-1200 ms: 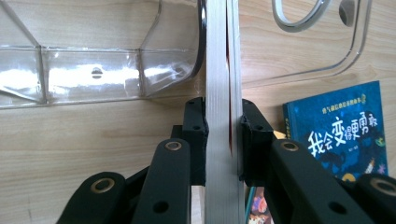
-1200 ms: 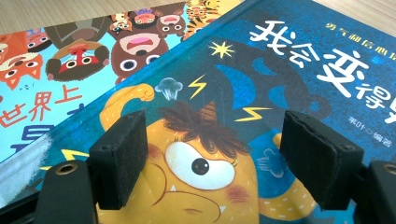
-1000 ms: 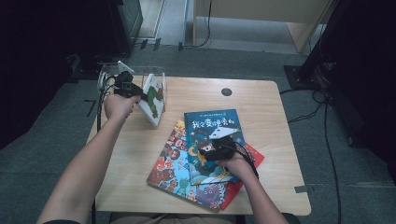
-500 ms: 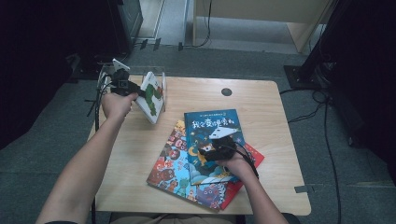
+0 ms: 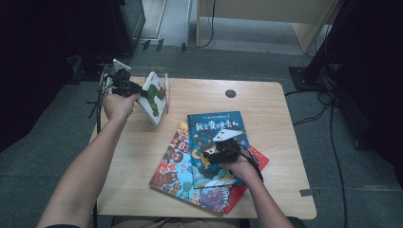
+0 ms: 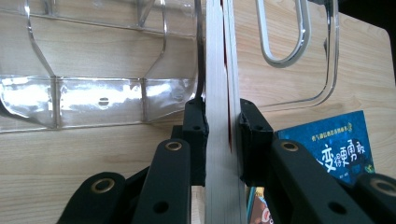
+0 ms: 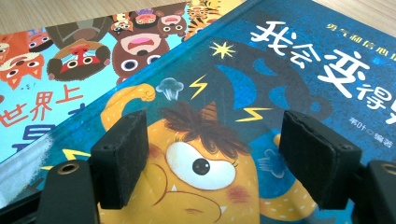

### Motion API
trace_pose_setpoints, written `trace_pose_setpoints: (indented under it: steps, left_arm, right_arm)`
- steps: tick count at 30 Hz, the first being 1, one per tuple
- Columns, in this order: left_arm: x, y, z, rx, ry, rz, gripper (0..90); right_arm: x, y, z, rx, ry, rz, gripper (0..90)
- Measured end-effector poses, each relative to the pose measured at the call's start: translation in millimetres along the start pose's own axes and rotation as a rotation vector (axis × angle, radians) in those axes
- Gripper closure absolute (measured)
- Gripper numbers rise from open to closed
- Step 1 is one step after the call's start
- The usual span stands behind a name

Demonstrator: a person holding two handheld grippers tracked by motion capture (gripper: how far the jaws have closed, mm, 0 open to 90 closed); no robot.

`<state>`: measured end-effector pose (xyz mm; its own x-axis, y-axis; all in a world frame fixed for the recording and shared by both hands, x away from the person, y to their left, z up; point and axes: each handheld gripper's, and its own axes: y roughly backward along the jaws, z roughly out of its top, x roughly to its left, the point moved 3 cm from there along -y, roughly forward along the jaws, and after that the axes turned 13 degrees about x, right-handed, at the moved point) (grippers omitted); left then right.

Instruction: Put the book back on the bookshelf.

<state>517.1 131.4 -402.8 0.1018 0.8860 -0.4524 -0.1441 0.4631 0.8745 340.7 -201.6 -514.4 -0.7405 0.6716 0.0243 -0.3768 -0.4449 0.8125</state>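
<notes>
Left claw (image 6: pixel 217 135) is clamped on a thin white book (image 5: pixel 154 97), held upright right against the clear rack (image 5: pixel 166 85). Right claw (image 7: pixel 215 163), jaws wide, nothing gripped, hovers over the blue book (image 5: pixel 216 137), further from that rack.

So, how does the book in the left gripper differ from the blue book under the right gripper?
The white book stands tilted on its edge by the clear rack, while the blue book lies flat on top of other books. The left gripper is shut on the white book; the right gripper rests open over the blue book. Both are thin picture books.
</notes>
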Motion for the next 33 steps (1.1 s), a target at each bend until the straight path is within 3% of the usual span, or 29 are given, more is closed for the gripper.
trace_pose_setpoints:
  steps: [4, 10, 20, 24, 27, 33]
  left_arm:
    - [-1.4, 3.8, 0.7, -0.001, -0.01, 0.009, 76.9]
    - [-1.1, 9.7, 2.0, -0.046, -0.001, 0.0, 76.9]
    - [-4.8, -4.9, 2.9, -0.077, -0.008, 0.019, 76.9]
    - [-6.3, -6.8, 1.5, -0.061, -0.022, 0.035, 76.8]
    - [-5.7, -11.3, -0.4, -0.019, -0.028, 0.044, 76.7]
    - [-4.5, -13.3, -2.6, -0.012, -0.032, 0.042, 76.7]
  right_arm:
    - [0.1, 0.0, 0.0, 0.0, 0.0, 0.0, 24.3]
    - [0.1, 0.0, 0.0, 0.0, 0.001, 0.0, 24.4]
    - [0.1, 0.1, -0.1, 0.0, 0.001, 0.001, 24.7]
    - [0.2, 0.2, -0.1, 0.0, 0.002, 0.001, 25.0]
    - [0.2, 0.2, -0.1, 0.0, 0.003, 0.0, 25.1]
    - [0.3, 0.2, -0.1, 0.0, 0.005, 0.001, 25.3]
